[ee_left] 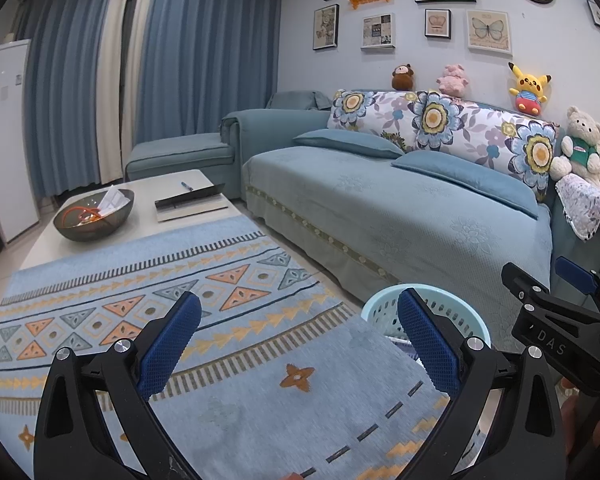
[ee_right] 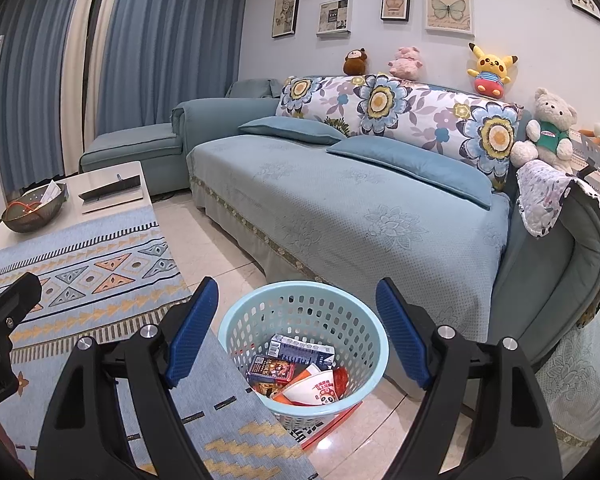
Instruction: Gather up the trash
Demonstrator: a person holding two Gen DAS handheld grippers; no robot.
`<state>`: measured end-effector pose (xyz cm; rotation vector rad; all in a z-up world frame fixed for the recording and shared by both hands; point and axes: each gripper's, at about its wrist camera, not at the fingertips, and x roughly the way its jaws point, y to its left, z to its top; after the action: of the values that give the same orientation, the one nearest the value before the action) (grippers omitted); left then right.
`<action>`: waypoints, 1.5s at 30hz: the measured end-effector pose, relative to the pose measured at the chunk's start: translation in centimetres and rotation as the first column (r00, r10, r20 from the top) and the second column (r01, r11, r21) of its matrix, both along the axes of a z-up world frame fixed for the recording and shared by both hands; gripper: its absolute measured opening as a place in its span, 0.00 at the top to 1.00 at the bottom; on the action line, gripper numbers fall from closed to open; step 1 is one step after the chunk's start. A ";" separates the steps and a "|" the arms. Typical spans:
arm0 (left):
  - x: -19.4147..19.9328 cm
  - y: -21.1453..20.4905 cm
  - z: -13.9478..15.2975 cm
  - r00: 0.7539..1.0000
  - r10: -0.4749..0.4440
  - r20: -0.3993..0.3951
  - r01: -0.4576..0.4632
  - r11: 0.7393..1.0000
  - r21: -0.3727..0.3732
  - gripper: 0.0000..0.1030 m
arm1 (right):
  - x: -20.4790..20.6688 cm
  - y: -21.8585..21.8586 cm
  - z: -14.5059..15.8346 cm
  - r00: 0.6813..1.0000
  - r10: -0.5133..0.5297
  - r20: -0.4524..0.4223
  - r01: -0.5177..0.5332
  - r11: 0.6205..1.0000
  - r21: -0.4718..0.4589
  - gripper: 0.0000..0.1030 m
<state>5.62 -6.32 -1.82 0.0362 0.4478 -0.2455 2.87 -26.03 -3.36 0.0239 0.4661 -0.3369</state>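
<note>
While both claws hang wide apart and hold nothing, the right gripper [ee_right: 296, 334] hovers over the pale blue basket [ee_right: 236, 320] on the floor beside the sofa [ee_right: 340, 200]. Inside lie a blue carton [ee_right: 302, 350], a red box [ee_right: 271, 369] and a paper bowl [ee_right: 314, 390] printed with a panda; its writing is unreadable. The left gripper [ee_left: 300, 344] sits above the patterned cloth [ee_left: 180, 280]. "DAS" marks the right gripper's body. Farther off, a dark bowl [ee_left: 94, 216] rests on the table [ee_left: 148, 196].

Both wrist views toward shared sofa [ee_left: 400, 208]
</note>
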 end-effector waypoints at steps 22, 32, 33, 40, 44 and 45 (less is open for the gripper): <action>0.0 0.1 0.4 0.998 0.056 0.021 -0.057 0.998 0.028 0.07 | 0.0 -0.3 0.0 1.000 -0.003 -0.002 0.003 1.000 0.003 0.25; -0.5 0.3 0.9 0.992 0.105 0.067 -0.109 0.993 0.048 0.07 | -0.1 0.1 0.1 1.000 -0.020 0.004 0.020 1.000 -0.022 0.25; -0.6 0.4 1.0 0.991 0.109 0.076 -0.113 0.993 0.044 0.07 | -0.2 0.1 0.1 1.000 -0.025 0.006 0.026 0.999 -0.026 0.25; -0.5 1.0 1.3 0.986 0.142 0.083 -0.146 0.988 0.045 0.07 | 0.0 0.3 0.1 0.999 -0.040 -0.001 0.040 0.999 -0.030 0.25; -0.3 1.2 1.4 0.986 0.149 0.077 -0.153 0.987 0.044 0.07 | 0.0 0.5 0.2 0.999 -0.042 0.000 0.042 0.998 -0.042 0.25; -0.2 1.3 1.4 0.986 0.149 0.075 -0.152 0.987 0.044 0.07 | 0.1 0.5 0.2 0.999 -0.042 0.000 0.042 0.998 -0.045 0.25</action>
<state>5.40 -5.06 -0.43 0.0589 0.3835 -0.0843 2.95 -25.51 -3.16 -0.0102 0.4594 -0.3884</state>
